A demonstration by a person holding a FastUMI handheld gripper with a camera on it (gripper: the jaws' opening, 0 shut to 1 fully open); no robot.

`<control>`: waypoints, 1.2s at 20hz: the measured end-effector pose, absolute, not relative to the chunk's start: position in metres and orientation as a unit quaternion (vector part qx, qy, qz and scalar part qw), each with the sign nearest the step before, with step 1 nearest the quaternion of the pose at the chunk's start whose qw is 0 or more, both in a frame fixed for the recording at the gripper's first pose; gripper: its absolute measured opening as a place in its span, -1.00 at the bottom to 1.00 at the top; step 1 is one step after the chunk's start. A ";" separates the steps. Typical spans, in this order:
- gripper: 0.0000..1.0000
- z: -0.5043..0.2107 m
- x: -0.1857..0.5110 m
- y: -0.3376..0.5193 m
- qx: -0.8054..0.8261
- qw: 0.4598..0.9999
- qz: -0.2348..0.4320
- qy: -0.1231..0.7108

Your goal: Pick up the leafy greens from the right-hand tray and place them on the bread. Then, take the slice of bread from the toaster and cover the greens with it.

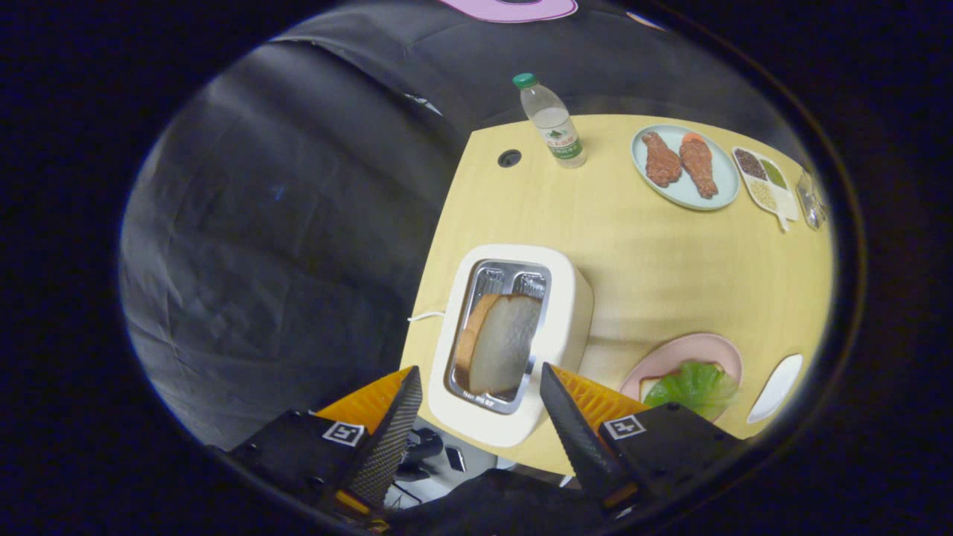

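- The gripper (pixel 476 387) hangs over the near end of a white toaster (pixel 514 339), and its two fingers are spread wide. They hold nothing.
- The toaster sits just ahead of the fingers, between them, at the near edge of a yellow table (pixel 655 260).
- A slice of bread (pixel 500 344) stands in the toaster's slot, leaning a little, with its brown crust on the left side. The fingers are not touching it.
- To the right of the right finger is a pink plate (pixel 689 353). The leafy greens (pixel 696 387) lie on it, on top of a pale slice of bread (pixel 649 387) — only a small bit of that slice peeks out.
- Just past the pink plate, further right, lies a small white dish (pixel 776 387).
- Far beyond the fingers, at the back of the table, stands a water bottle (pixel 552 123) with a green cap.
- Right of the bottle is a pale blue plate (pixel 685 170) with two brown pieces of meat (pixel 681 162) on it.
- Next to that is a small tray of seeds and grains (pixel 767 182).
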State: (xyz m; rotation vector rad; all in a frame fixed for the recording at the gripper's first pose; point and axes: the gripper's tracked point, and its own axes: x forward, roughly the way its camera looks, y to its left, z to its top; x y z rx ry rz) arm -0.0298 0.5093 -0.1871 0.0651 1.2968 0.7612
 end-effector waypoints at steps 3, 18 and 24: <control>0.98 -0.199 -0.026 0.527 0.045 0.723 0.330 0.606; -0.63 -0.216 -0.012 0.499 0.006 0.718 0.318 0.619; -0.63 -0.174 -0.015 0.478 0.045 0.715 0.354 0.601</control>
